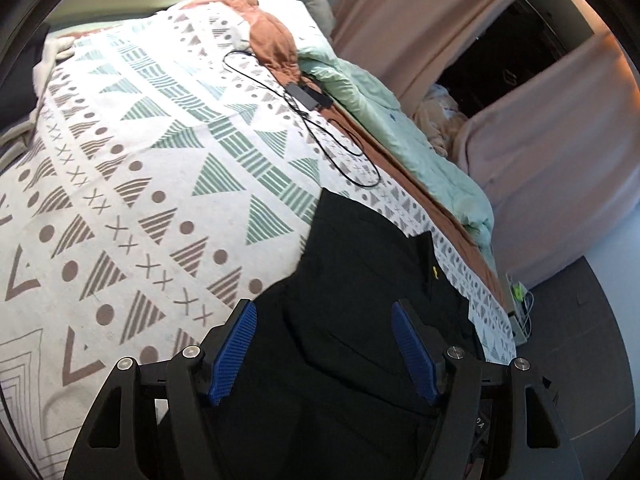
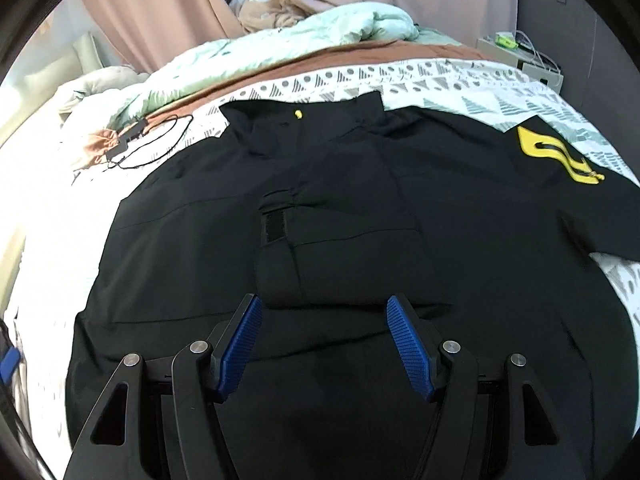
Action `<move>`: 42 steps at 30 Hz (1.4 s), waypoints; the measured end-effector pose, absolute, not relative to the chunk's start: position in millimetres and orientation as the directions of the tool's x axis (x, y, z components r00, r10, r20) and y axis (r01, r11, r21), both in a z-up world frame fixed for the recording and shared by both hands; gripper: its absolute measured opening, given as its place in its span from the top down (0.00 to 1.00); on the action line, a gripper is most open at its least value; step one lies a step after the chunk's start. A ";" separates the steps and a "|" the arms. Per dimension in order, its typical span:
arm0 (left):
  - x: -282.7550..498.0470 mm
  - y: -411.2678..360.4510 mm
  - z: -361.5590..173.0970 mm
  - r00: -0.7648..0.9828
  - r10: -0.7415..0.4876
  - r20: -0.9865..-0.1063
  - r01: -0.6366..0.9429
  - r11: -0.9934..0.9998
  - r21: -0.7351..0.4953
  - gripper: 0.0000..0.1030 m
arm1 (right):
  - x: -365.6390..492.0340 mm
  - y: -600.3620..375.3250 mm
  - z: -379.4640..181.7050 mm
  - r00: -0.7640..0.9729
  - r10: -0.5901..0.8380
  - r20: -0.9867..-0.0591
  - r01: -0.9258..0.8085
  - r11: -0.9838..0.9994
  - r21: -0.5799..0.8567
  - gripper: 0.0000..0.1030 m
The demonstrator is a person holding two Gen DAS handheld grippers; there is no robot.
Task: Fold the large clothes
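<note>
Presently the black jacket [image 2: 360, 208] lies spread flat on the patterned bedspread [image 1: 120, 184], one sleeve folded across its middle, a yellow emblem [image 2: 556, 156] on the far sleeve. The left gripper [image 1: 324, 308] and the right gripper [image 2: 324, 304] both stand released above the cloth, nothing between their blue pads [image 2: 240, 344]. A black cable [image 1: 320, 136] lies beyond the collar.

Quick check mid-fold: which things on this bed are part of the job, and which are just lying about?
Job:
- black jacket with yellow emblem
- left gripper, open
- right gripper, open
- patterned bedspread, the folding surface

Lying about:
- black cable and adapter
- mint comforter
- rust-coloured blanket
- pink curtain
</note>
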State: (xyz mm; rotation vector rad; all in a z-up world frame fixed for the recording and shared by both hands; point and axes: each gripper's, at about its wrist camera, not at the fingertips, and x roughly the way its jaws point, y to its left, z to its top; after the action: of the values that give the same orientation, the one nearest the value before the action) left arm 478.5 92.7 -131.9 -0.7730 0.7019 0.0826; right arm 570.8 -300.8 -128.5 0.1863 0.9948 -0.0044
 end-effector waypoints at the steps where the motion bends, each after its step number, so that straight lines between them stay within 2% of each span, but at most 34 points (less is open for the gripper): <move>1: 477.9 95.5 -133.0 0.771 -0.174 -0.612 -0.325 0.720 -0.613 0.32 | 576.0 -296.1 -131.4 0.538 0.081 -0.839 0.082 0.986 0.148 0.36; 11: 473.1 116.5 -140.0 0.769 -0.112 -0.630 -0.398 0.686 -0.609 0.35 | 615.1 -244.7 -169.9 0.451 -0.095 -0.887 0.019 0.995 -0.097 0.37; 12: 474.0 115.2 -139.7 0.769 -0.112 -0.629 -0.397 0.688 -0.607 0.36 | 615.3 -245.6 -171.6 0.446 -0.093 -0.890 0.025 0.995 -0.092 0.41; 14: 475.0 110.9 -138.2 0.768 -0.107 -0.632 -0.392 0.701 -0.596 0.36 | 614.1 -257.8 -170.6 0.453 -0.087 -0.887 0.066 0.996 -0.064 0.60; 15: 475.2 108.5 -137.2 0.768 -0.105 -0.632 -0.389 0.707 -0.591 0.36 | 612.7 -265.6 -167.6 0.459 -0.062 -0.886 0.077 0.997 -0.030 0.65; 20: 476.4 99.2 -134.5 0.767 -0.101 -0.634 -0.376 0.729 -0.571 0.36 | 597.2 -303.4 -141.1 0.524 0.035 -0.851 0.136 0.983 0.124 0.71; 26: 476.8 93.1 -132.5 0.768 -0.094 -0.634 -0.370 0.742 -0.559 0.36 | 579.8 -356.9 -98.6 0.618 0.034 -0.785 0.197 0.960 0.197 0.71; 28: 477.5 91.1 -132.2 0.767 -0.097 -0.634 -0.366 0.744 -0.558 0.36 | 572.2 -386.4 -89.5 0.627 0.008 -0.779 0.247 0.946 0.208 0.64; 31: 477.2 89.4 -131.7 0.768 -0.091 -0.634 -0.370 0.746 -0.554 0.36 | 559.8 -425.6 -87.2 0.618 -0.025 -0.786 0.324 0.919 0.225 0.49; 33: 477.8 88.6 -131.8 0.767 -0.096 -0.634 -0.365 0.747 -0.555 0.36 | 551.4 -448.5 -90.3 0.615 -0.002 -0.789 0.349 0.897 0.270 0.41; 42: 482.4 76.4 -133.6 0.756 -0.078 -0.649 -0.365 0.773 -0.518 0.36 | 540.6 -498.1 -138.0 0.575 0.165 -0.801 0.408 0.790 0.456 0.42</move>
State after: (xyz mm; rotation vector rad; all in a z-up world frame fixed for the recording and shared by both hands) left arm 482.4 76.4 -133.6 -0.6809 0.7075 0.1699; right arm 540.6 -498.1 -138.0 0.6690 0.9657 -0.1554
